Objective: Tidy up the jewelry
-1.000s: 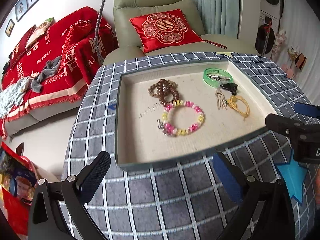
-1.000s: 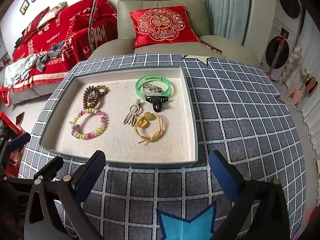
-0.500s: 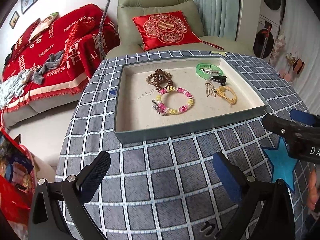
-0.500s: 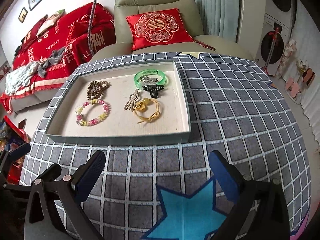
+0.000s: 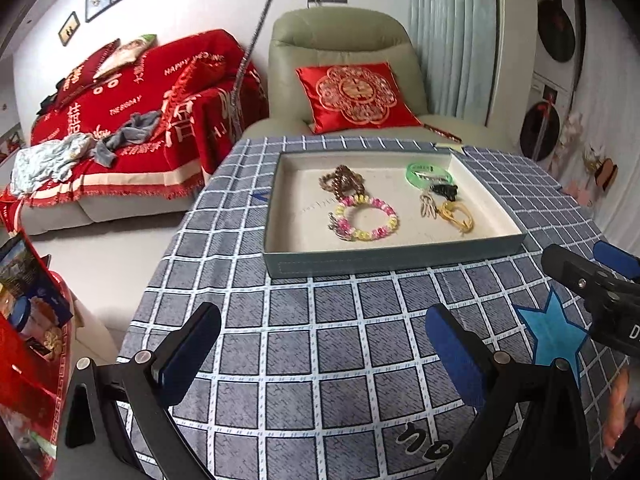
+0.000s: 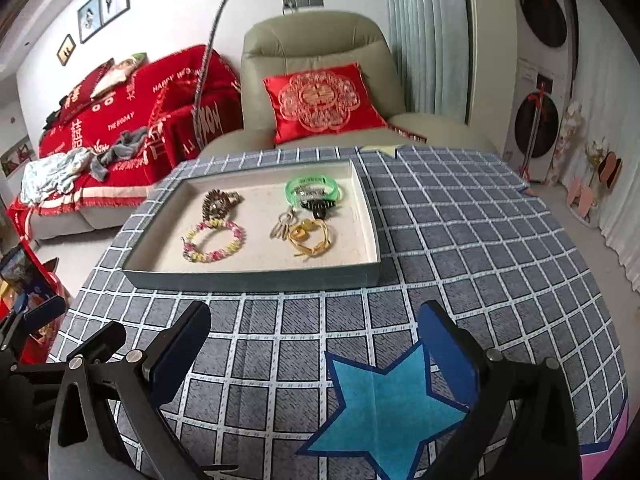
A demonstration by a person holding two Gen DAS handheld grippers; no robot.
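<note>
A shallow grey tray (image 5: 392, 266) (image 6: 256, 278) sits on the checked tablecloth. In it lie a brown bead bracelet (image 5: 342, 182) (image 6: 218, 202), a pink and yellow bead bracelet (image 5: 366, 218) (image 6: 214, 240), a green bangle (image 5: 428, 172) (image 6: 312, 186), a black hair clip (image 5: 442, 190) (image 6: 318, 206), a beige clip (image 5: 427, 205) (image 6: 282, 226) and a yellow cord bracelet (image 5: 456, 214) (image 6: 310, 236). My left gripper (image 5: 320, 340) is open and empty, well in front of the tray. My right gripper (image 6: 316, 338) is open and empty too, also in front of the tray.
A blue star patch (image 6: 384, 404) (image 5: 554, 332) marks the cloth near the front. A green armchair with a red cushion (image 6: 320, 100) stands behind the table. A sofa with a red throw (image 5: 120, 120) is at the left. The table's left edge drops to the floor.
Both grippers have pulled back and up from the tray, which now looks smaller and farther away. The jewelry in the tray has not moved. Both grippers stay open.
</note>
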